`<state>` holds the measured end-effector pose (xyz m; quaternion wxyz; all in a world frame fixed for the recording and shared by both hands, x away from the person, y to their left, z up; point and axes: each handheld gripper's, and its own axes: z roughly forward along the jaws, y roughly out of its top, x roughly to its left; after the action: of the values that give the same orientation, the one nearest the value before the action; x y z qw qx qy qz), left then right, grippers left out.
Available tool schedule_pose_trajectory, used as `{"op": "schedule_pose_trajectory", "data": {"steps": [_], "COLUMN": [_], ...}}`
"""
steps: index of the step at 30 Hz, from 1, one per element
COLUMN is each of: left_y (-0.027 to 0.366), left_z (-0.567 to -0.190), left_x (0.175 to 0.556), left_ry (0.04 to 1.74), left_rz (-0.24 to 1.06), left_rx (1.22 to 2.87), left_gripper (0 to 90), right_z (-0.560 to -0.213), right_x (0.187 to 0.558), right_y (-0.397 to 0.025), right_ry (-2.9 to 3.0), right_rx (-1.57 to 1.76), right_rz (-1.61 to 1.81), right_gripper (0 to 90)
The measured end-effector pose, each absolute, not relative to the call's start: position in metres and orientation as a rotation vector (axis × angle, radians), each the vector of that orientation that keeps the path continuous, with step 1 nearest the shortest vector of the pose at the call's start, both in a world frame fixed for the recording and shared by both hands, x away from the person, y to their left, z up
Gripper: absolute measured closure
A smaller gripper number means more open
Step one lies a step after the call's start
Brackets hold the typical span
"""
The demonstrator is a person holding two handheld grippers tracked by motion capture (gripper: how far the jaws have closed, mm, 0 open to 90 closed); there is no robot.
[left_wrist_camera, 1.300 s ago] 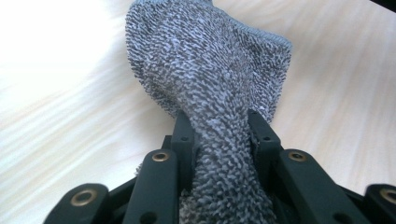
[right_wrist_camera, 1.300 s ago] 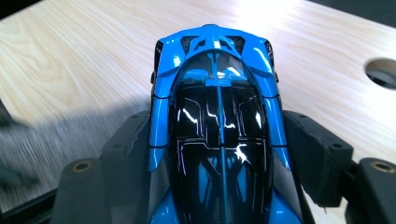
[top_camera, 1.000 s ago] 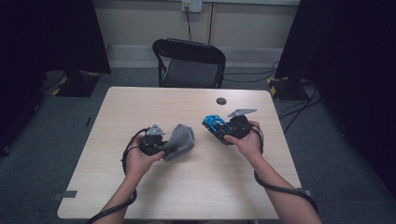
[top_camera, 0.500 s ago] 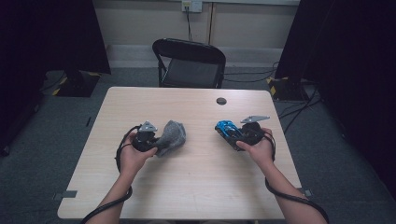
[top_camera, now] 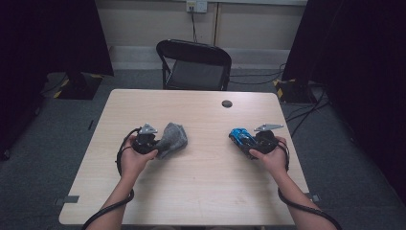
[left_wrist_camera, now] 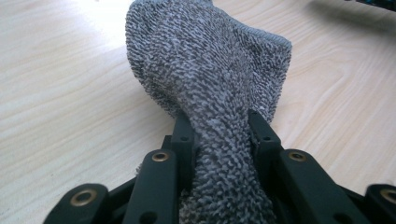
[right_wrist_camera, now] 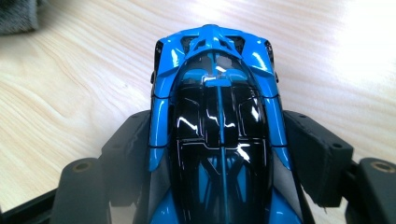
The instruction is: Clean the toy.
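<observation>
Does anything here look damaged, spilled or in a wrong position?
Nothing stands out. The left tongs pinch a bunched grey cloth, the right tongs grip a blue toy car by its sides. The table shows no spill.

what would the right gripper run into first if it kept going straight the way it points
Likely the grey cloth in the left gripper. The right gripper, holding the toy car, points left across bare table; depth is unclear.

Blue-and-black toy car (right_wrist_camera: 217, 126) clamped between the right gripper (right_wrist_camera: 217, 154) jaws — one dark pad pressed on each flank, nose pointing away from camera. Glossy roof, bright reflections on it. Light wood-grain tabletop (right_wrist_camera: 79, 84) underneath. Corner of grey cloth (right_wrist_camera: 18, 16) at top left — well apart from the car.
</observation>
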<state>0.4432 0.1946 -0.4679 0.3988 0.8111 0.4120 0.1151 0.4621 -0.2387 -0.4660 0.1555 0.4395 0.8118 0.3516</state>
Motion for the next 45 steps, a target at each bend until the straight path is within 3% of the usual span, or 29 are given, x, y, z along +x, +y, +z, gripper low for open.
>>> {"op": "schedule_pose_trajectory", "data": {"steps": [27, 31, 38, 45], "left_y": [0.195, 0.194, 0.194, 0.194], "left_z": [-0.490, -0.489, -0.486, -0.480], "left_x": [0.456, 0.457, 0.458, 0.457], "left_ry": [1.106, 1.118, 1.125, 1.114], "left_rz": [0.281, 0.279, 0.304, 0.315], "left_rx": [2.038, 2.035, 2.048, 2.025], "left_gripper": [62.9, 58.0, 38.9, 29.9], "right_z": [-0.494, -0.494, -0.492, -0.489], "right_x": [0.464, 0.464, 0.466, 0.465], "right_y": [-0.239, -0.239, -0.239, -0.239], "right_ry": [2.330, 2.340, 2.380, 2.391], "right_rx": [1.231, 1.209, 1.164, 1.165], "right_rz": [0.966, 0.960, 0.929, 0.950], "right_gripper": [27.9, 27.7, 25.5, 19.7]}}
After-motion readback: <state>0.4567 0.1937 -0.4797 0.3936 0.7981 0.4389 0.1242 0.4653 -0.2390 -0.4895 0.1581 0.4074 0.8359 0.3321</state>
